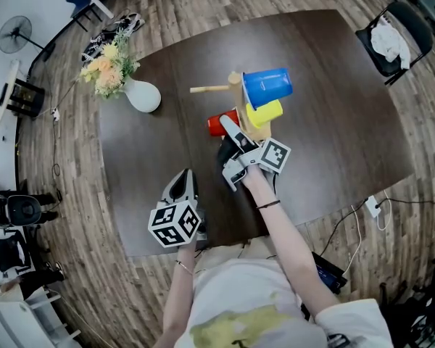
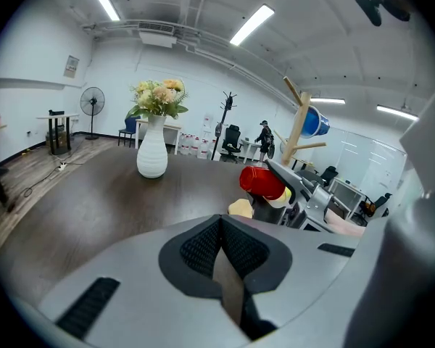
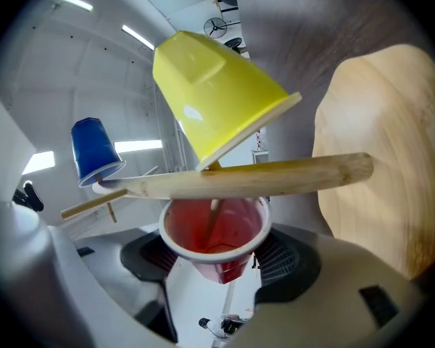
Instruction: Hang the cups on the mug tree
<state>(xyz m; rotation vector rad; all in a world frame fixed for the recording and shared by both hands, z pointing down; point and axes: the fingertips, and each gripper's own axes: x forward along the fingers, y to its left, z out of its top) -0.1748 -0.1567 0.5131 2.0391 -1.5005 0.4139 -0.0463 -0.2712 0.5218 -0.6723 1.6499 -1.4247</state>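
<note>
- Head view: a dark wooden table [image 1: 333, 107] carries the mug tree [image 1: 235, 84] near its middle. A blue cup [image 1: 267, 87] and a yellow cup [image 1: 264, 113] hang on the tree's right side, the yellow one just below the blue in the picture. The right gripper [image 1: 230, 130] reaches in from below and grips a red cup [image 1: 219, 124] at its tip, just left of the yellow cup and close against the tree. The left gripper [image 1: 182, 185] sits nearer the person, over the table's near edge and apart from the tree. A white vase [image 1: 143, 96] of flowers [image 1: 110, 67] stands at the table's left.
- Left gripper view: the jaws are pressed together, pad against pad, with nothing between them. Ahead across the table [image 2: 87, 194] stand the vase [image 2: 152, 151] with its flowers [image 2: 159, 96]. To the right are the mug tree [image 2: 299, 125] bearing the blue cup [image 2: 316, 122], and the red cup [image 2: 261, 182] lying sideways in the right gripper [image 2: 279, 187].
- Right gripper view: the red cup [image 3: 216, 234] sits clamped between the two pads, its white-rimmed mouth facing the camera. A thick wooden peg [image 3: 254, 178] crosses just above its rim. The yellow cup [image 3: 210, 96] hangs mouth-down above that peg and the blue cup [image 3: 94, 151] hangs further left. The tree's pale wooden base [image 3: 380, 158] fills the right side.
</note>
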